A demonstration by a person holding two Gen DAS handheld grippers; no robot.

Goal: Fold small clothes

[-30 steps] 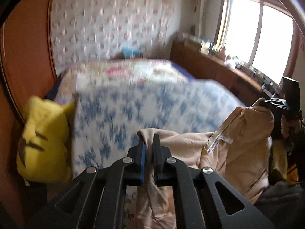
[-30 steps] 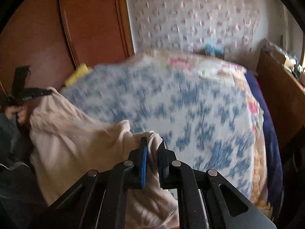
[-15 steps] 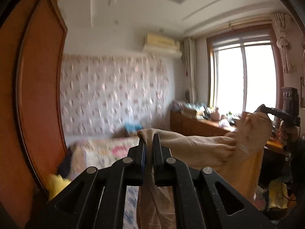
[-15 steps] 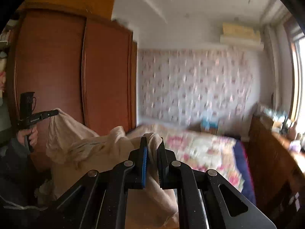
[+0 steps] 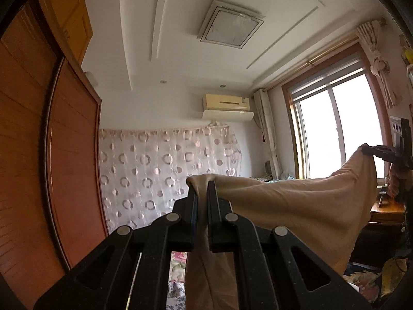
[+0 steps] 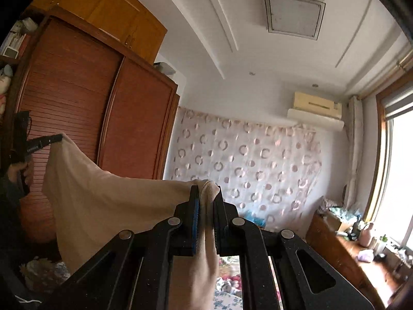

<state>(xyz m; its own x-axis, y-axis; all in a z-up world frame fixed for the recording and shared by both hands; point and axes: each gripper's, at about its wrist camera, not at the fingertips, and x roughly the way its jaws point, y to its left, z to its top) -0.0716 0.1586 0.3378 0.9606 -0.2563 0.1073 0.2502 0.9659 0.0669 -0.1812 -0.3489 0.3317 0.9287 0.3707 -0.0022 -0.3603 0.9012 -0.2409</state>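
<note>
Left hand-held gripper is clamping tight on one top corner of the beige garment, jaws nearly together with a fold of cloth poking up between them. Right hand-held gripper is doing the same on the other top corner, also pinched almost fully closed on fabric.

Garment is hanging in the air, stretched taut between the two grippers along its top edge, rest of it draping down below the jaws. In the left wrist view the right gripper is showing at the far right edge with the cloth corner pinched at its tip, window behind it. In the right wrist view the left gripper is showing at the far left, a hand gripping its handle, wardrobe behind.

Both cameras are looking roughly level across the room: patterned curtain on the back wall, air conditioner above it, ceiling light overhead. Bed with floral cover is only peeking through under the gripper arms, well below the garment. Wooden bench with clutter is running along under the window on the right.
</note>
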